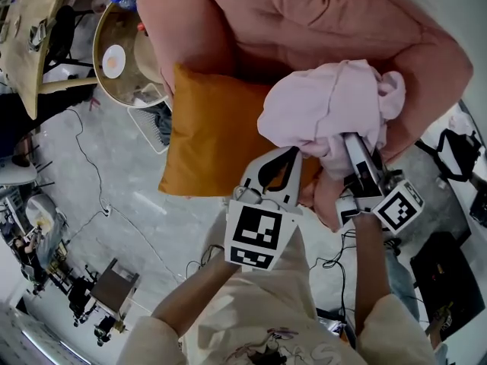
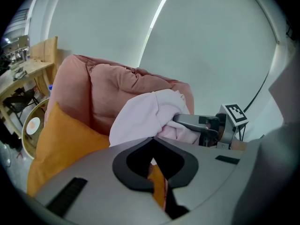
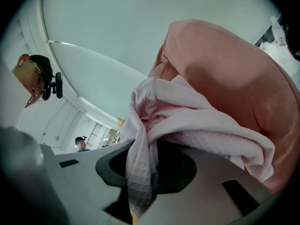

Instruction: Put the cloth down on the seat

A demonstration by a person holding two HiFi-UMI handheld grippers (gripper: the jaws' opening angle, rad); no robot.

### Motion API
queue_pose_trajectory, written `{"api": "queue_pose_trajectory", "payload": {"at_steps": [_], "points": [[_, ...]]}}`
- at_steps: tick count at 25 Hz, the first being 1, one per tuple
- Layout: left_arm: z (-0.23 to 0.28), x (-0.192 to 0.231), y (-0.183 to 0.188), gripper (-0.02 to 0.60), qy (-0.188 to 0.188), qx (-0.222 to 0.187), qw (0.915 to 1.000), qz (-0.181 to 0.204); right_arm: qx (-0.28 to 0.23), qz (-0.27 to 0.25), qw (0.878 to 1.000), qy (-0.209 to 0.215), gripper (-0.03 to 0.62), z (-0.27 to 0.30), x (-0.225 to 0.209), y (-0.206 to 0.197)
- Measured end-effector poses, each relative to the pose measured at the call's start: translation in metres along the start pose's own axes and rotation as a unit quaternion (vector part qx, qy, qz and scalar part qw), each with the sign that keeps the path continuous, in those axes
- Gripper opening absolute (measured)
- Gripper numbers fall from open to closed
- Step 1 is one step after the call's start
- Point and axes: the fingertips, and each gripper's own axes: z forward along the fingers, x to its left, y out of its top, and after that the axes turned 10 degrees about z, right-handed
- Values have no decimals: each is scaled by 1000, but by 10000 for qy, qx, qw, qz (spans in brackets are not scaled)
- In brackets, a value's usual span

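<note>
The pink cloth point(image 1: 327, 101) is pinched by left tool point(image 2: 151, 138) and right tool point(image 3: 145, 149), bunched above the armchair point(image 1: 319, 14) ahead, not yet laid on its seat.

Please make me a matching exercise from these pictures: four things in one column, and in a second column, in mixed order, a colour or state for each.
Things:
1. cloth
2. cushion
3. armchair
4. right gripper

Colour or state:
a. orange
b. salmon pink
c. shut on the cloth
d. pale pink, bunched up

Pairs: 1-d, 2-a, 3-b, 4-c.
</note>
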Motion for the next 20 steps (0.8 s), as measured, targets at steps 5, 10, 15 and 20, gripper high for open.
{"api": "queue_pose_trajectory", "payload": {"at_steps": [5,10,15,20], "points": [[14,15,-1,3,118,29,9998,-124,68,59,10000,34,122,19,-9,1],[24,19,-13,3,141,99,9996,-214,13,166,9999,33,123,32,-19,-3],[33,29,-21,3,164,84,9994,-289,-63,221,9997,-79,124,46,-33,-10],[43,31,-27,3,164,100,9994,-280,-169,221,9993,-261,130,54,-46,-12]]}}
